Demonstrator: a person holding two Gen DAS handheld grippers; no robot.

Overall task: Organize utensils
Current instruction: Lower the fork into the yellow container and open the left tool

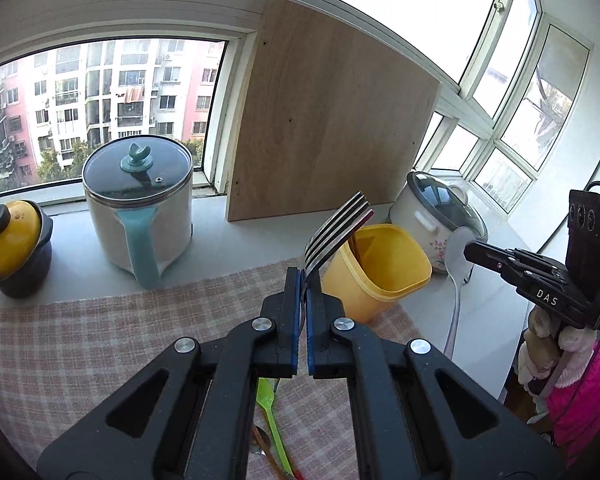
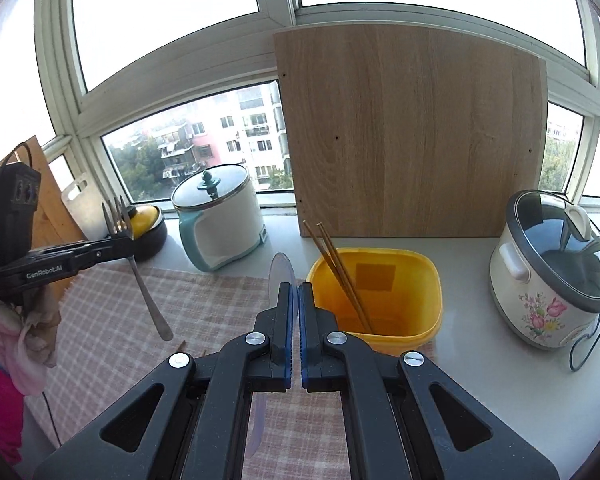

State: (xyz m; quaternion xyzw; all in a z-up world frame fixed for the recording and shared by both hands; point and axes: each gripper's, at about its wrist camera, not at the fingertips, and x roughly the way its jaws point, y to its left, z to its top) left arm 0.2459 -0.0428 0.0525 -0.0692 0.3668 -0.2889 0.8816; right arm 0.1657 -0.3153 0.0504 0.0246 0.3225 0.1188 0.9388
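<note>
My left gripper (image 1: 303,280) is shut on a metal fork (image 1: 334,232), tines up, held above the checked cloth just left of the yellow tub (image 1: 384,276). My right gripper (image 2: 294,292) is shut on a pale translucent spoon (image 2: 281,272), bowl up, just left of the yellow tub (image 2: 380,300), which holds a pair of wooden chopsticks (image 2: 340,272). The left gripper with the fork (image 2: 118,216) shows at the left of the right wrist view; the right gripper with the spoon (image 1: 458,252) shows at the right of the left wrist view.
A green plastic utensil (image 1: 272,420) and others lie on the checked cloth (image 1: 100,340) below my left gripper. A white-and-teal electric pot (image 2: 220,220), a yellow-lidded pot (image 1: 12,248), a flowered rice cooker (image 2: 552,268) and a leaning wooden board (image 2: 412,132) stand along the windowsill.
</note>
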